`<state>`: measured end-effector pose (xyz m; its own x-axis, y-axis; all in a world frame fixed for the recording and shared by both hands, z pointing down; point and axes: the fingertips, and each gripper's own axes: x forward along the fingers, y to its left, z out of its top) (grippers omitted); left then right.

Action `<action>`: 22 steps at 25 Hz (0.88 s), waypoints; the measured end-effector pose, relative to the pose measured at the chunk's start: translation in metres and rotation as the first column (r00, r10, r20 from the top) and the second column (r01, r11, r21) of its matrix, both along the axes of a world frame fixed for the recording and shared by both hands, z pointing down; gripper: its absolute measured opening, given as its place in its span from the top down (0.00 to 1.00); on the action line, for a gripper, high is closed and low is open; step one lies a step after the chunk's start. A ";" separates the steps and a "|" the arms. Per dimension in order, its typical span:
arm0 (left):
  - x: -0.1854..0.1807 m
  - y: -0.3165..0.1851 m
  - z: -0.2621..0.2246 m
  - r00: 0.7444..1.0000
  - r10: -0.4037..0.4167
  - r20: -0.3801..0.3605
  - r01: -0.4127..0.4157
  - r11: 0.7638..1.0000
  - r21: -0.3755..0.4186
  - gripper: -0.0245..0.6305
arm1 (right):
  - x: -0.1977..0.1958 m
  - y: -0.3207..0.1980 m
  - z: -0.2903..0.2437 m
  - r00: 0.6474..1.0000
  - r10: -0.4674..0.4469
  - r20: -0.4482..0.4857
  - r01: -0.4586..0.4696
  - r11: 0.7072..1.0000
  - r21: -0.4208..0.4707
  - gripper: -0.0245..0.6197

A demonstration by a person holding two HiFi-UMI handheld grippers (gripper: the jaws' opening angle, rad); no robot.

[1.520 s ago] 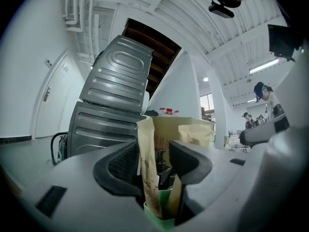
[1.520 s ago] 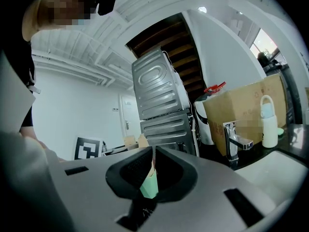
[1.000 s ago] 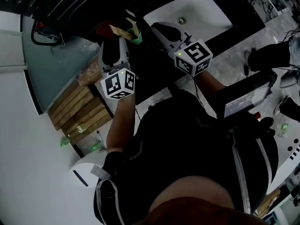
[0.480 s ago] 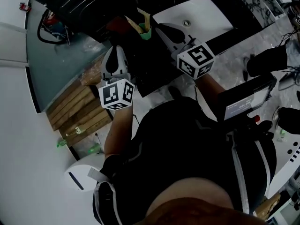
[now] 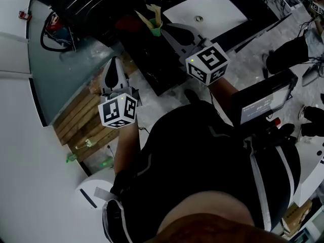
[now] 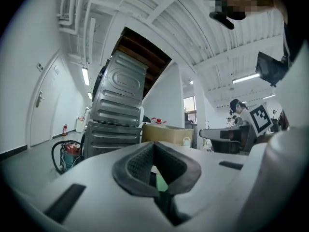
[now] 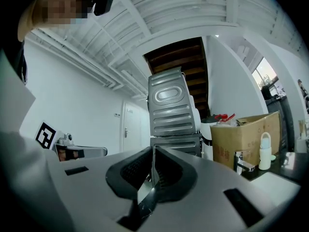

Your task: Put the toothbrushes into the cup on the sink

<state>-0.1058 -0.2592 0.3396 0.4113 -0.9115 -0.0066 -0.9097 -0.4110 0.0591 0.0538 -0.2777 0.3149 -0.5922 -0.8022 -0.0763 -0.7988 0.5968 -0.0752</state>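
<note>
Now, nearest the person's body (image 5: 202,161), the left gripper (image 5: 113,67) sits out at about ten o'clock over the wooden pallet (image 5: 76,123), drawn back from the cup it was close beside a second ago. Its jaws have just been closing and now meet pad to pad with nothing held; a sliver of green shows low in the gap, and I cannot name it. Farther out, at twelve o'clock, the right gripper (image 5: 169,30) keeps its place just right of the green cup (image 5: 156,30), its pads also pressed near together, and I make out nothing gripped in them. The cup stands on the dark counter (image 5: 157,65) at nine o'clock of the white sink (image 5: 223,6), with pale toothbrushes (image 5: 150,19) sticking up from it. I judge the left hand's delivery done and the task at or near its end.
</note>
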 end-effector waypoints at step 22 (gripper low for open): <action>-0.006 0.031 -0.011 0.998 0.047 -0.038 -0.046 0.999 0.007 0.96 | -0.022 0.035 0.007 0.999 0.006 -0.046 -0.007 1.000 -0.017 0.93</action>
